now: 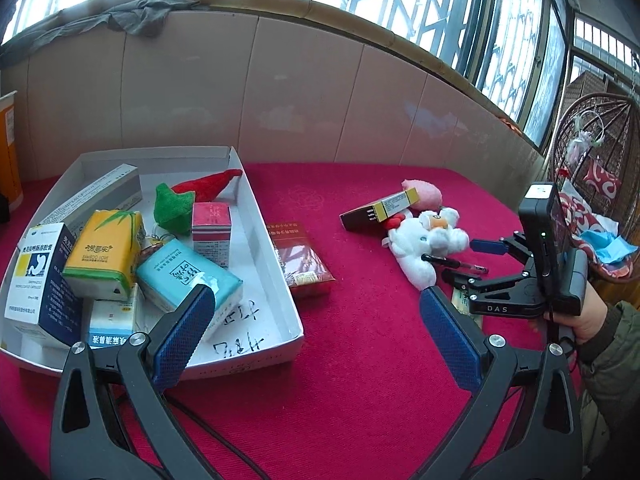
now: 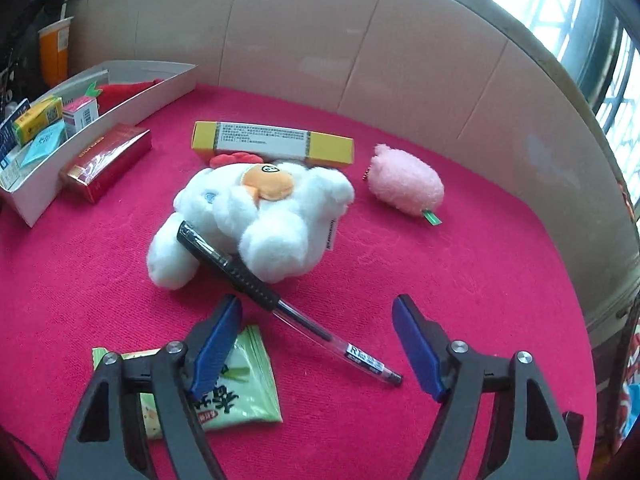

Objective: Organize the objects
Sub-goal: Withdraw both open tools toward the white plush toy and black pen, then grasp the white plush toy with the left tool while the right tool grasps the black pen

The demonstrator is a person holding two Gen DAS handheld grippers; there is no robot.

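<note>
My right gripper (image 2: 316, 304) is open, hovering low over a black pen (image 2: 248, 276) that lies slantwise between its fingers, untouched. The pen's cap end rests against a white plush toy (image 2: 272, 216). A green snack packet (image 2: 240, 392) lies under the left finger. Behind the toy are a yellow box (image 2: 272, 144) and a pink plush (image 2: 404, 184). A red pack (image 2: 108, 160) lies beside the white tray (image 2: 120, 108). My left gripper (image 1: 316, 300) stands open and empty over the red cloth, by the tray (image 1: 260, 216) that holds several boxes. The right gripper (image 1: 472, 262) shows there too.
An orange cup (image 2: 54, 52) stands behind the tray at the far left. A beige panelled wall (image 1: 320, 92) bounds the red cloth (image 1: 360, 360) at the back. A wicker hanging chair (image 1: 592, 140) is at the right. A person's hand (image 1: 580, 316) holds the right gripper.
</note>
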